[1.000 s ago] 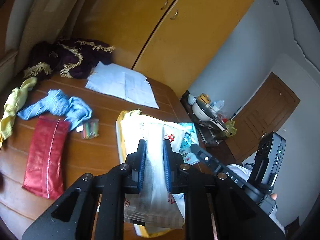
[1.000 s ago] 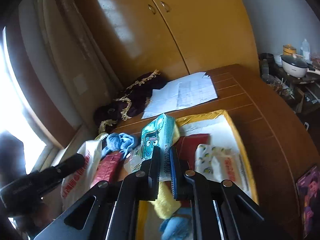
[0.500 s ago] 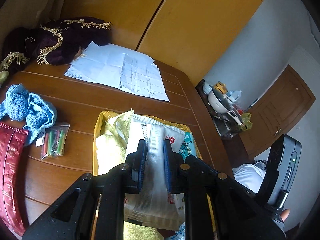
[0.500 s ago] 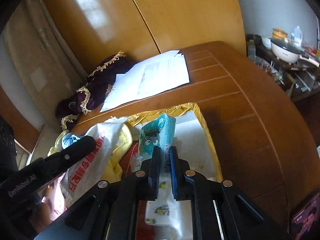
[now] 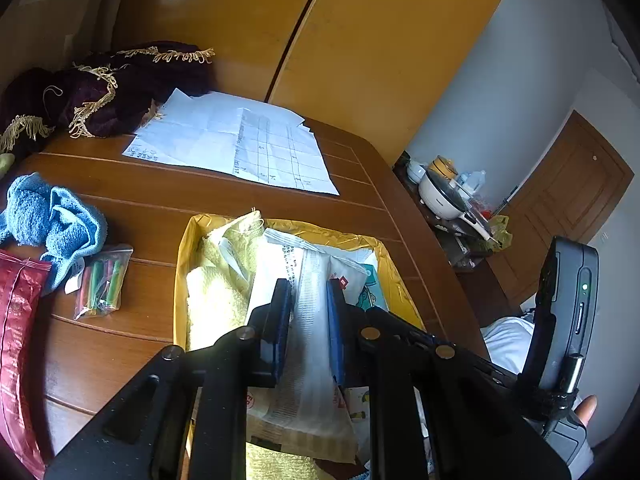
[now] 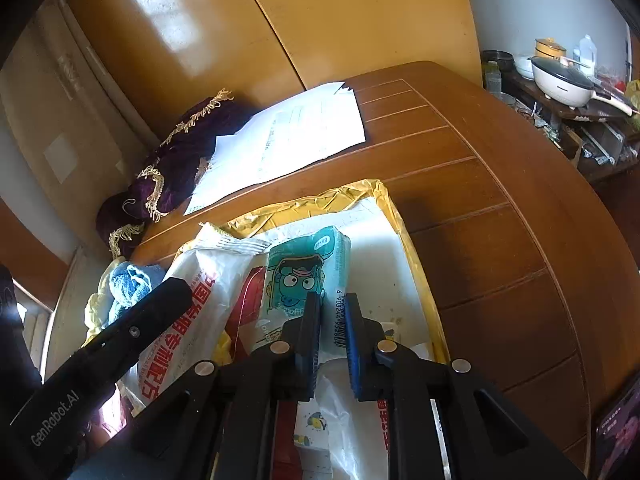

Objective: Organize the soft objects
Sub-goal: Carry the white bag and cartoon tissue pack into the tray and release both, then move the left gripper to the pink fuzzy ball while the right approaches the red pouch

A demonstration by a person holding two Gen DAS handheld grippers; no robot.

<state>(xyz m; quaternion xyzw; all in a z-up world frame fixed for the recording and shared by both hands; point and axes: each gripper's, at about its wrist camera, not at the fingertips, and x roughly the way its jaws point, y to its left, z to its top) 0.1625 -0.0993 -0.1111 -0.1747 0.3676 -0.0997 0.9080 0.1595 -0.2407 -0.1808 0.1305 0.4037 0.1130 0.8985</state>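
Below, the left gripper (image 5: pixel 308 304) is clamping the crimped edge of a white plastic packet (image 5: pixel 310 328) with red print, its two blue-padded fingers drawn in tight on the seam, and is holding it over the yellow tray (image 5: pixel 181 272) on the wooden table (image 5: pixel 160 200). Seen from the right wrist, the same white plastic packet (image 6: pixel 200 300) is hanging at the tray's left side, beside the left tool's black arm. The right gripper (image 6: pixel 332 316) is pinching a teal tissue pack (image 6: pixel 308 272) printed with a cartoon face, jaws nearly closed on its barcode end, so that the pack is standing upright above the yellow tray (image 6: pixel 404 232), just right of a red packet lying inside. A yellow towel (image 5: pixel 216 292) is lying in the tray's left half, touching the wall. Outside the tray, on the table to its left, a blue towel (image 5: pixel 52 216), a small clear bag of coloured sticks (image 5: pixel 100 284) and a red foil pouch (image 5: pixel 20 340) are lying near one another. Farther back, sheets of white paper (image 5: pixel 240 140) are lying flat, with a dark purple fringed cloth (image 5: pixel 112 88) bunched against the yellow cupboard doors (image 5: pixel 360 40). A white cooking pot (image 6: pixel 560 80) is sitting on a low side shelf well apart from the table.
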